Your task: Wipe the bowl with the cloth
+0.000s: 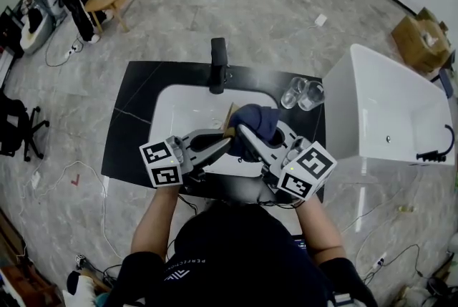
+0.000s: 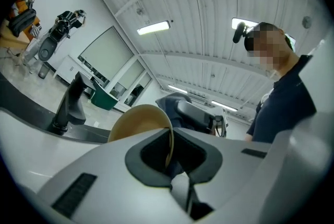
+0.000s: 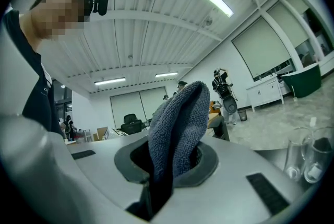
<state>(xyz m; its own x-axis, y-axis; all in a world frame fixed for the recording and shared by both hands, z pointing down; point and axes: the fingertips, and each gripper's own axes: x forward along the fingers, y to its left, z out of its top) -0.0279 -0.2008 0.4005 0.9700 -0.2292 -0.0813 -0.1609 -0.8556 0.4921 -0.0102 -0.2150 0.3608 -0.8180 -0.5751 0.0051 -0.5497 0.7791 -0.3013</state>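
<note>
Two grips: left claw holds the bowl, right claw the cloth.

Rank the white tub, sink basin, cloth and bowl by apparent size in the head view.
1. white tub
2. sink basin, partly covered, so close behind
3. cloth
4. bowl; only a sliver of it shows, so its true size is unsure
</note>
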